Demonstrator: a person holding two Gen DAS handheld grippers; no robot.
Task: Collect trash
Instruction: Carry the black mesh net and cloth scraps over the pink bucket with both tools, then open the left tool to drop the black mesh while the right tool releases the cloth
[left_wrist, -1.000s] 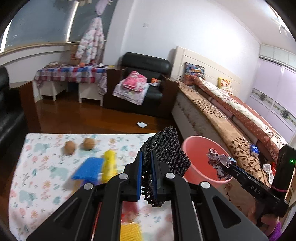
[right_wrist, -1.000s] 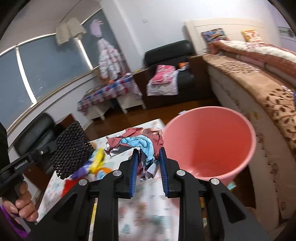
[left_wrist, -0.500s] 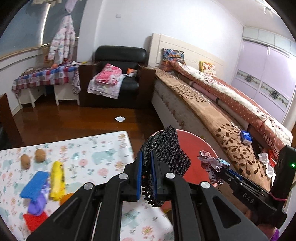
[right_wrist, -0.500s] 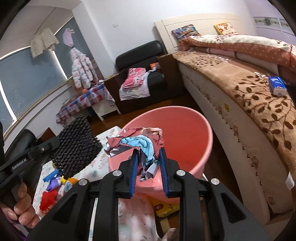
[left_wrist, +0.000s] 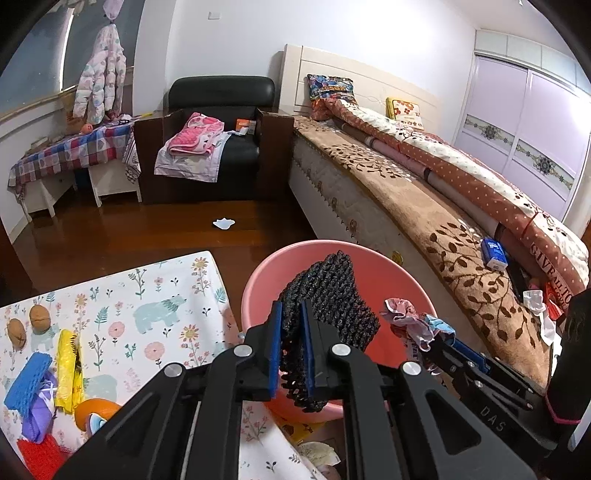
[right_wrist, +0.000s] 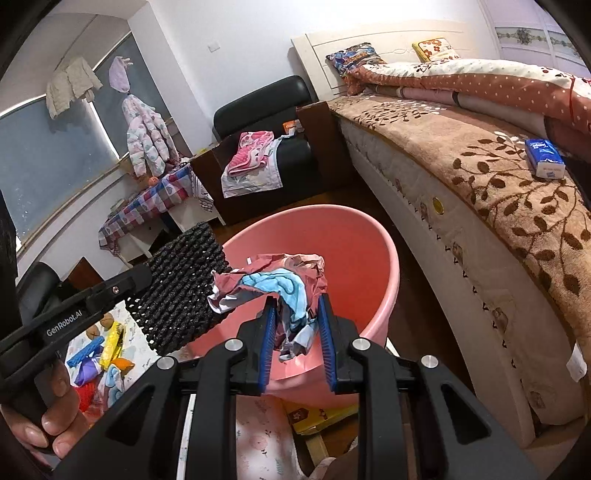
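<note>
My left gripper (left_wrist: 291, 345) is shut on a black foam net (left_wrist: 327, 299) and holds it over the pink bucket (left_wrist: 258, 280). The net also shows in the right wrist view (right_wrist: 181, 291). My right gripper (right_wrist: 295, 332) is shut on a crumpled colourful wrapper (right_wrist: 273, 284) above the same pink bucket (right_wrist: 384, 258). The wrapper also shows in the left wrist view (left_wrist: 410, 321), just right of the net. Both pieces hang over the bucket's opening.
A table with a floral cloth (left_wrist: 159, 299) lies at the left, holding two walnuts (left_wrist: 27, 323), a yellow wrapper (left_wrist: 68, 365), a blue piece (left_wrist: 27, 380) and red and purple scraps. The bed (left_wrist: 424, 206) runs along the right. A black armchair (left_wrist: 218, 136) stands behind.
Both grippers have swung right from over the table to above the pink bucket, each still holding its piece. The bucket now sits directly under them.
</note>
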